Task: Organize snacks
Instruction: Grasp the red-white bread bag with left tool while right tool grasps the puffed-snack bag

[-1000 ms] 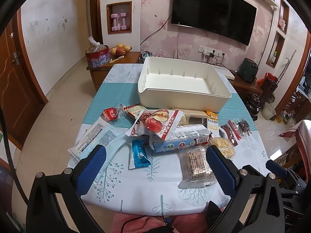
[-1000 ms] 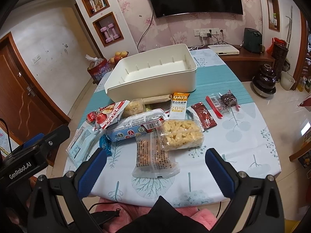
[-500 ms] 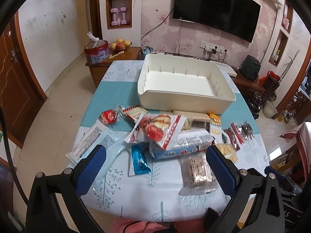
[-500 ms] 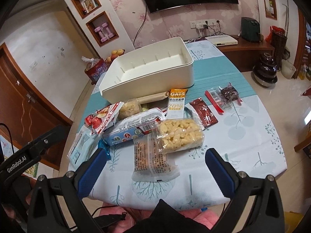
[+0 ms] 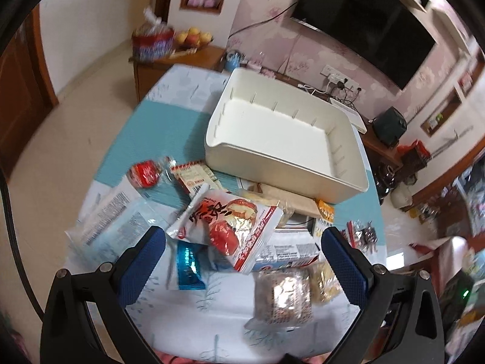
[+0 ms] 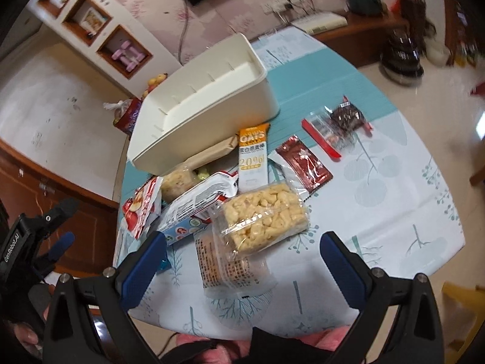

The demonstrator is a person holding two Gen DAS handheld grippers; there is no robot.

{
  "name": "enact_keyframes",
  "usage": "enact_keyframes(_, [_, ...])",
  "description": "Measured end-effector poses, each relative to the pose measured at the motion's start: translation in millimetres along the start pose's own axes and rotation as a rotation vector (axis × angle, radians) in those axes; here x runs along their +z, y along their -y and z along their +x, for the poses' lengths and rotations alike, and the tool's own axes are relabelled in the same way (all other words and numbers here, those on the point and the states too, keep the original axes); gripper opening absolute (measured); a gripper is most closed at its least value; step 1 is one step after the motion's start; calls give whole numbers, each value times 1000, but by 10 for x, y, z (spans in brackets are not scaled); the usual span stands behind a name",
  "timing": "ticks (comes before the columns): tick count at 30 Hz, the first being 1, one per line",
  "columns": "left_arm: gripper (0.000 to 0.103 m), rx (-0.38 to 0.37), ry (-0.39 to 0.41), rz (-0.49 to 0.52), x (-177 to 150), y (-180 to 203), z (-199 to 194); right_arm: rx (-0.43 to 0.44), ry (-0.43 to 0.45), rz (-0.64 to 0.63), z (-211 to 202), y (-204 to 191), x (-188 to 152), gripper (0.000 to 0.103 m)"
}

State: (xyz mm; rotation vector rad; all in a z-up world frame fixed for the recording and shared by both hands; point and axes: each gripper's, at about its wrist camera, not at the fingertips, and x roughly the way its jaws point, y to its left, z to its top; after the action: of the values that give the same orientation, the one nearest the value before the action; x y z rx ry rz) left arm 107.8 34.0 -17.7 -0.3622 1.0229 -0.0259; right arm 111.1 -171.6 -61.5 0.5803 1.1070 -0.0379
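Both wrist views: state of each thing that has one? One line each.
left claw: open, holding nothing
right claw: open, holding nothing
white bin: upright on the table, nothing inside
yellow puffed-snack pack: sealed, lying across other packs
red-and-white snack bag: sealed, on top of the pile
oats bar: sealed, lying flat

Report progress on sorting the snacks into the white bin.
Done: nothing; the white bin is empty. In hand: nothing; the left gripper and the right gripper are open above the snack pile. Left: every packet lies on the table.
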Motion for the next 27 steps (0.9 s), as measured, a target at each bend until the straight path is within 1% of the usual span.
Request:
enact_keyframes(5, [102, -5, -113, -152, 155, -200, 367, 8, -41, 95, 142, 156, 109, 102])
enact_keyframes(7, [102, -5, -153, -208, 180, -280, 496, 16, -72, 148, 222, 245, 144, 102])
enact_keyframes(11, [102, -7, -214, -295, 207, -401, 720, 44, -128, 252, 359, 393, 180, 102])
enact_keyframes(16, [102, -16, -272, -384, 206, -519, 896, 98, -232, 395, 572, 535, 181, 101])
enact_keyframes(18, [102, -21, -298, -416, 208, -561, 991, 114, -261, 434, 642, 551, 170, 101])
enact_keyframes(19, [102, -8, -293, -423, 208, -586, 1029, 117, -276, 450, 682, 551, 172, 101])
enact_keyframes(21, [102, -14, -316, -448, 204, -607, 1104, 114, -299, 472, 749, 545, 172, 101])
enact_keyframes(23, [102, -18, -329, -468, 207, -613, 1167, 120, -321, 504, 821, 544, 169, 95])
enact_keyframes(26, [102, -22, -331, -487, 244, -619, 1232, 145, -359, 580, 932, 557, 158, 89])
enact_keyframes(27, [102, -17, -335, -491, 254, -618, 1264, 153, -366, 601, 961, 559, 153, 89])
